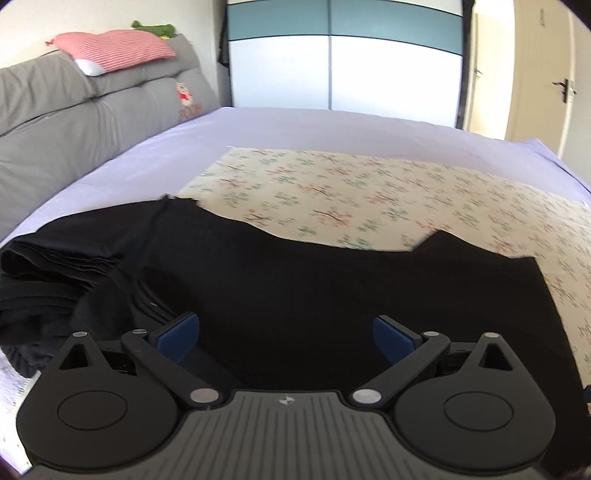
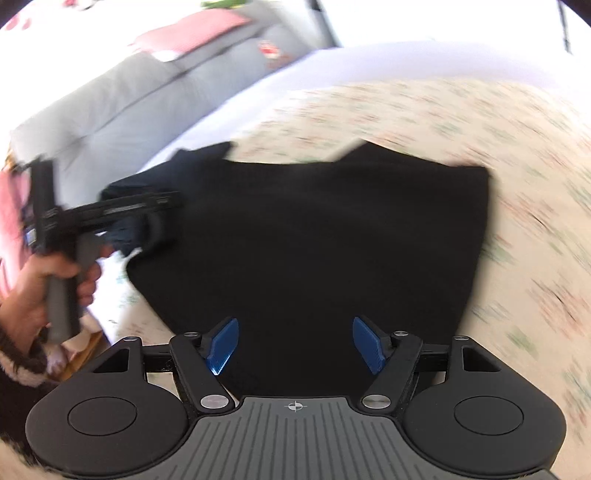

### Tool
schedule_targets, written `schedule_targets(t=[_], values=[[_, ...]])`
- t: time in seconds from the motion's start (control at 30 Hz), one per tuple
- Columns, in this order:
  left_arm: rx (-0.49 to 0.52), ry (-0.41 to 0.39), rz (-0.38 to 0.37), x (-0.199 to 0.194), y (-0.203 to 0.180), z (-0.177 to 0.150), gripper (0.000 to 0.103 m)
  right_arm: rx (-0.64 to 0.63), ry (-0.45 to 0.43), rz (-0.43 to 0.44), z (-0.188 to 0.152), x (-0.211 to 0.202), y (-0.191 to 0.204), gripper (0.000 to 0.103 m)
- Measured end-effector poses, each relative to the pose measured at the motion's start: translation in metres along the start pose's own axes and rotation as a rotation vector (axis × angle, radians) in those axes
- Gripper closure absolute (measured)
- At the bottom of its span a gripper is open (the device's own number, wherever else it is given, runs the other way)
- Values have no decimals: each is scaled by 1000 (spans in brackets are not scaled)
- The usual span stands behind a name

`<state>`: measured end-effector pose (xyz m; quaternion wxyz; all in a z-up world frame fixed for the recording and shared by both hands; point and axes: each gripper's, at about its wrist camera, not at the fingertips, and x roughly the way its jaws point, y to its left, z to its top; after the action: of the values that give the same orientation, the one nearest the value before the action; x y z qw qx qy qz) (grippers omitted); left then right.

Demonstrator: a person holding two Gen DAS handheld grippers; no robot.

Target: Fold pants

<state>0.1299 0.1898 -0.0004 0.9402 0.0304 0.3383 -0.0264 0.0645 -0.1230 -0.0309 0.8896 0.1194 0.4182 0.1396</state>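
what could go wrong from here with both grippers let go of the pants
1. The black pants lie folded with a jagged far edge and a bunched stack at their left end; another fold could lock in that unevenness.
2. The open left gripper and open right gripper hang just over the cloth and might snag it.
3. The floral cloth underneath may shift.

The pants (image 1: 295, 280) are plain black, lying on a cream cloth (image 1: 369, 192) printed with small green and reddish sprigs, over a pale lilac bedsheet (image 1: 147, 158). Behind them a grey cushioned headboard (image 1: 74, 122) carries a small red motif, topped by a pink-and-white striped pillow (image 1: 118, 50) and a green soft toy (image 1: 155, 28). The wardrobe (image 1: 343, 55) is white with a teal band, and both grippers are black with blue pads (image 1: 177, 338).
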Motion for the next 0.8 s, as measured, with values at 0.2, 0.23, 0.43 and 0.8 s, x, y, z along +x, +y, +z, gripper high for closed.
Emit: schedule_targets(t=[0.2,0.23,0.43,0.8], values=[[-25,49,-112,-7,-37,-25,0,110,60,-2,-26,-19,-40,33],[-22,59,-139,-9,-43,-33,0,135,64,9,-29,-18,-43,34],[89,61,-279,-17,-74,-67,0,419,79,146,-43,-6,-79,47],[355,-13,-621,-38,-115,-97,0,512,154,218,-52,-3,-97,80]])
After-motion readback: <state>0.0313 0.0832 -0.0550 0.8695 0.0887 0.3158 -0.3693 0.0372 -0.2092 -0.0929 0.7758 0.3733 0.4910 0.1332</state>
